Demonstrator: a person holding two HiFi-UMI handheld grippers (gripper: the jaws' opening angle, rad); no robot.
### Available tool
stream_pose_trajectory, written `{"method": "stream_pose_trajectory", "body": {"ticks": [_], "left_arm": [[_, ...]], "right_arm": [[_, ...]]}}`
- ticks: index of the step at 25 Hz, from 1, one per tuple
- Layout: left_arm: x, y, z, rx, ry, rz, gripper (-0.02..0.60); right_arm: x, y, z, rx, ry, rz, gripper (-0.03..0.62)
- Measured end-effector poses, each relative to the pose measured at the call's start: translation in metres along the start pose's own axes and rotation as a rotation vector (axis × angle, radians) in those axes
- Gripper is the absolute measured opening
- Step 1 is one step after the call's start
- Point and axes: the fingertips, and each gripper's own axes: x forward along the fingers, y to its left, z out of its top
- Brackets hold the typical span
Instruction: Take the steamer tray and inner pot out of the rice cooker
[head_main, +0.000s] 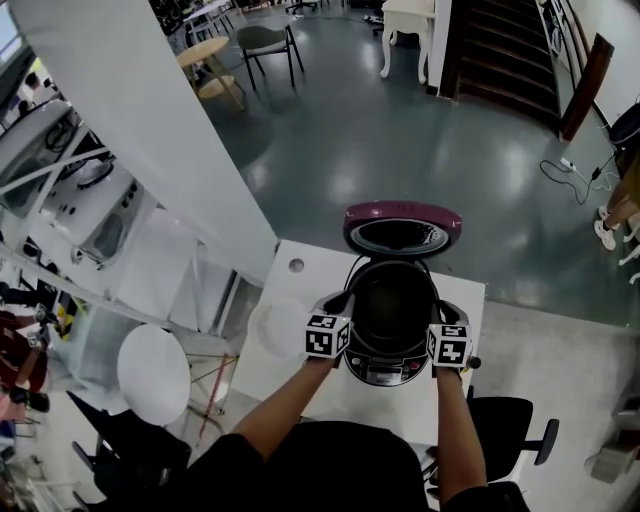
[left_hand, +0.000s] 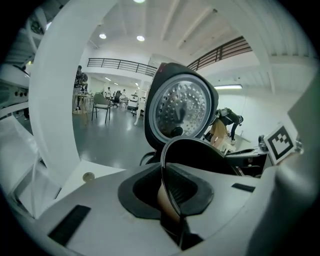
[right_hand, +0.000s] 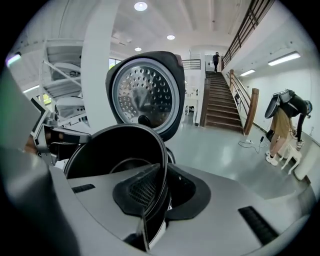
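Observation:
The rice cooker stands on a white table with its maroon lid swung up at the back. The black inner pot is over the cooker's body; I cannot tell how far out it is. My left gripper is shut on the pot's left rim and my right gripper on its right rim. In the left gripper view the thin rim runs between the pads of the left gripper. In the right gripper view the right gripper clamps the pot in front of the lid's perforated plate.
A pale round shape lies on the table left of the cooker, too faint to name. A small round hole marks the table's far left corner. A white stool and a white slanted beam stand at the left, a black chair at the right.

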Motion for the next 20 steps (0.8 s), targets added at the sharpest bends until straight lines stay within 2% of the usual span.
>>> {"method": "stream_pose_trajectory", "body": {"ticks": [7,16,20], "left_arm": [[-0.016,-0.004,0.016,-0.036,-0.051,-0.035,0.025],[-0.052,-0.02,0.05,-0.061,-0.178,-0.099,0.021],[-0.073,-0.009,0.064,-0.088,-0.245,-0.114,0.02]], "right_arm": [[-0.023,0.004,0.018,0.027,-0.061,-0.032,0.031],[-0.068,0.007,0.055,0.011,-0.175,-0.075,0.028],[-0.078,0.026,0.072,0.004,-0.212,-0.065,0.028]]}}
